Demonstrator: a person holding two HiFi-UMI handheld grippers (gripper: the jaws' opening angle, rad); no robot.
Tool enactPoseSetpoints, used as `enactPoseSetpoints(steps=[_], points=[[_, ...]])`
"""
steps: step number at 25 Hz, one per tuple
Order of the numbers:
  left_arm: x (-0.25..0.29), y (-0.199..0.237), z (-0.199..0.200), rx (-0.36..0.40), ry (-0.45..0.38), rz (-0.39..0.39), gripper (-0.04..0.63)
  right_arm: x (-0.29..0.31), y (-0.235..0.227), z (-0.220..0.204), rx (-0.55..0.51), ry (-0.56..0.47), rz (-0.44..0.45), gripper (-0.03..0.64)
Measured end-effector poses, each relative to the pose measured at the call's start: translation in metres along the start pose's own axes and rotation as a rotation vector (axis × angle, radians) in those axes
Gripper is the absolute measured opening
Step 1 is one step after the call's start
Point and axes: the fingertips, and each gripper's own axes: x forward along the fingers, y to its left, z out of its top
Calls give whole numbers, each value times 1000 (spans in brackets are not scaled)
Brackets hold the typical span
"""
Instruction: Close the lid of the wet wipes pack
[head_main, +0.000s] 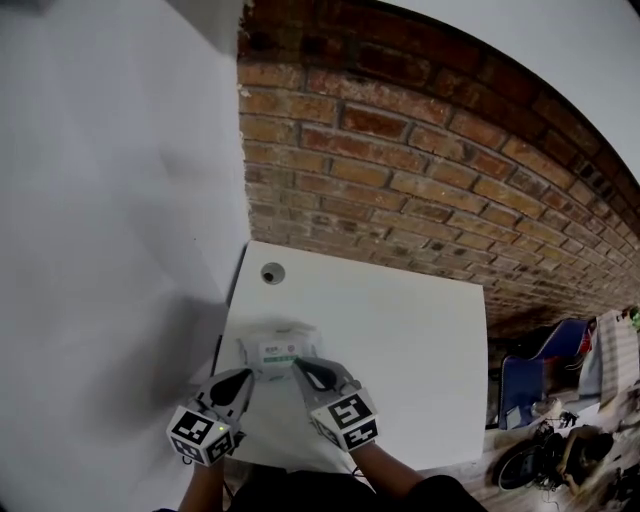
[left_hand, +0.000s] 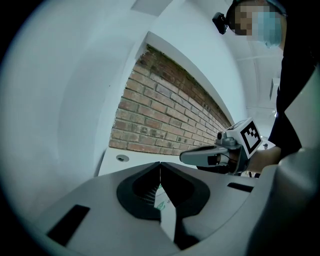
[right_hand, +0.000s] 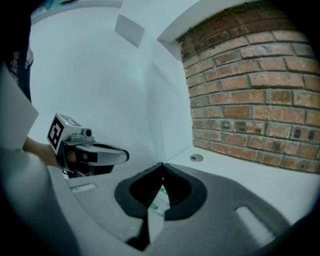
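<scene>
The wet wipes pack (head_main: 276, 351) lies flat near the front left of the white table (head_main: 420, 340); it is white with a green-printed label. Whether its lid is up is too small to tell. My left gripper (head_main: 244, 377) is shut, its tips just short of the pack's near left corner. My right gripper (head_main: 299, 366) is shut too, tips at the pack's near right edge. In the left gripper view the jaws meet at the left gripper (left_hand: 160, 164), with the pack (left_hand: 162, 202) showing under them. The right gripper view shows the right gripper (right_hand: 162, 165) the same way over the pack (right_hand: 159, 201).
A round cable hole (head_main: 272, 272) sits in the table's far left corner. A brick wall (head_main: 420, 190) stands behind the table and a white wall (head_main: 110, 220) at its left. A blue chair (head_main: 545, 370) and clutter are on the floor at the right.
</scene>
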Motion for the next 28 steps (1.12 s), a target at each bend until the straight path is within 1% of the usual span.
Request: enactPoseSetpoints(steps=[3, 9, 19, 28], points=[[-3, -6, 8, 13, -24, 1, -2, -7, -1, 8, -6, -19, 1, -2], [-8, -21, 17, 31, -28, 14, -2, -21, 2, 18, -24, -54, 15, -2], [-23, -47, 42, 92, -86, 43, -2, -48, 8, 39, -52, -127, 36, -2], [-30, -71, 62, 115, -126, 60, -2, -73, 10, 54, -67, -176, 48, -2]])
